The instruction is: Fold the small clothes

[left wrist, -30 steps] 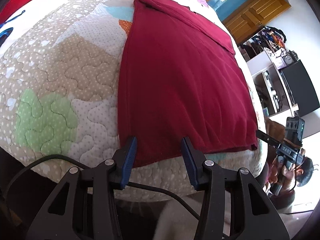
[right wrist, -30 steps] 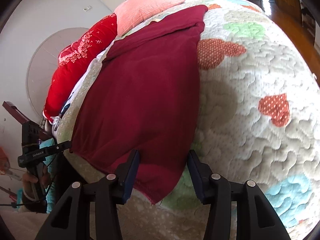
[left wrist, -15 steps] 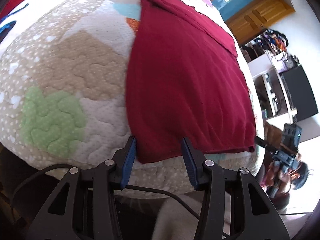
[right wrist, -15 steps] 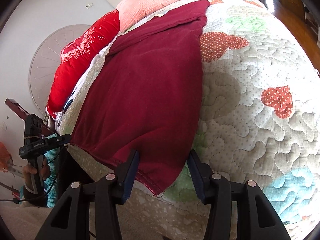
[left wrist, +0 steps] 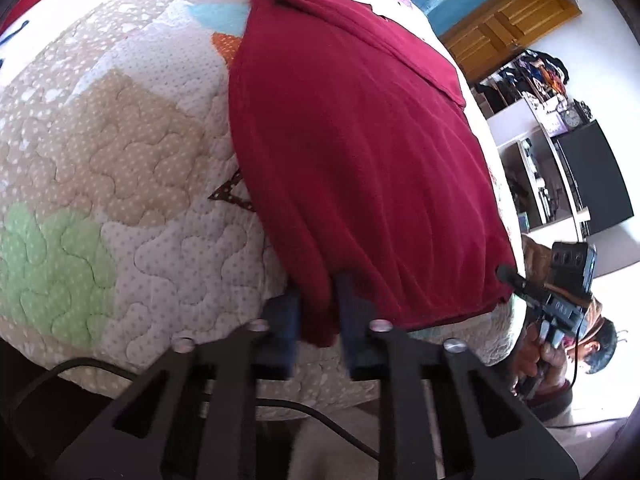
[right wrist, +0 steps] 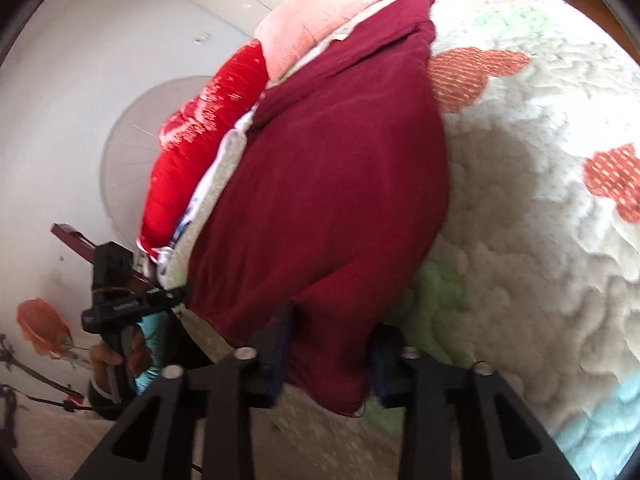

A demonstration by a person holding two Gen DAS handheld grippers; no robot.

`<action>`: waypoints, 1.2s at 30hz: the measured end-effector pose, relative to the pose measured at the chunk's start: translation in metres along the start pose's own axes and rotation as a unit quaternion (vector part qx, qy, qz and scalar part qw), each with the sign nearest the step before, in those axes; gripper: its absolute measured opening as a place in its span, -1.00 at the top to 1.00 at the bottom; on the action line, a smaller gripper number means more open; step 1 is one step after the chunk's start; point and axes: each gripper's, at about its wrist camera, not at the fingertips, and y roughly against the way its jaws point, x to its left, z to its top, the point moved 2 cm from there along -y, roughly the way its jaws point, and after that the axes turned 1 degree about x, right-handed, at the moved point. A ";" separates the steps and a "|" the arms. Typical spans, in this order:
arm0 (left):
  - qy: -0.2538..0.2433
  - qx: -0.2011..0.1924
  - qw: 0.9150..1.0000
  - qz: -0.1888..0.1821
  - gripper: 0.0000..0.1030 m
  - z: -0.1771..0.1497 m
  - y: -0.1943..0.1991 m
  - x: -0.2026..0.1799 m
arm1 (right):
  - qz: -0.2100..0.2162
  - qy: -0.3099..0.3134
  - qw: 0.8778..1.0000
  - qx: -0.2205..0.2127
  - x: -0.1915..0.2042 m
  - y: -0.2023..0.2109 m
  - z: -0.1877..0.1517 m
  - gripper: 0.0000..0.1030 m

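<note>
Each gripper, left and right, is a black angular frame with triangular cut-outs, silver round screw heads and dark blue pads on its jaws. A thin black cable loops under the left one.

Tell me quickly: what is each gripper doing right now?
Left gripper: shut on the maroon garment's near corner.
Right gripper: shut on its other near corner.

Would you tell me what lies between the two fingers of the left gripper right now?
The near corner of the maroon garment sits bunched between the left gripper fingers, which pinch it; the left wrist view shows this.
</note>
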 end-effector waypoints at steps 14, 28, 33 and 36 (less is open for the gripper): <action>-0.045 -0.106 0.992 -0.058 0.80 0.132 0.045 -0.034 | 0.068 0.065 0.986 -0.137 0.034 0.029 0.141 0.71; -0.043 -0.105 0.992 -0.052 0.80 0.189 0.007 -0.033 | 0.013 0.065 0.996 -0.056 0.007 0.021 0.143 -0.02; -0.035 -0.108 0.992 -0.050 0.80 0.186 0.010 -0.031 | 0.076 0.070 0.992 -0.074 0.012 0.040 0.102 -0.59; -0.040 -0.110 0.992 -0.043 0.80 0.185 0.008 -0.034 | 0.080 0.107 0.990 -0.042 0.028 0.039 0.080 -0.62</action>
